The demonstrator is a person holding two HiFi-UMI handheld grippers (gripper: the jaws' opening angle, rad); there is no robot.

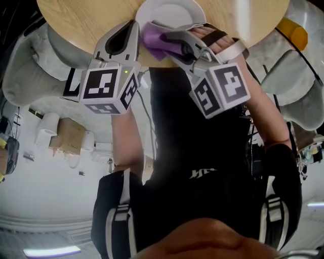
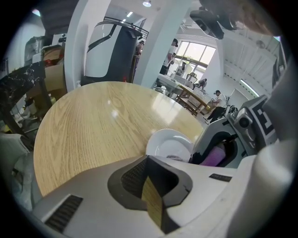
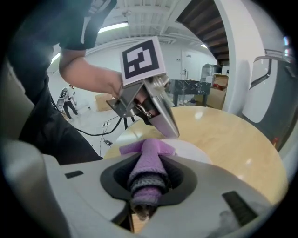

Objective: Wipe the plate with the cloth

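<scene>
Two things matter to us here, and they handle in opposite ways. Our right gripper is clamped on the purple cloth, which is bunched into a thick roll between the jaws with a flap sticking out past the tips. It looks soft, light and springy, so we judge it will flatten and drag under pressure rather than slide. A hold deep in the bunch, as now, should keep it from pulling free. The cloth sits over the near edge of the white plate, which lies at the side of the round wooden table closest to us. The plate looks glazed, stiff and smooth; we expect it to skate on the wood when rubbed, and so near the table's edge it could slip off and break. Our left gripper has its jaws pressed together with nothing between them, its tip just beside the plate's left rim; whether it touches the rim we cannot tell. We would steady the plate at that rim, pushing against it or pinching its raised lip, while the cloth works the hollow of the plate
</scene>
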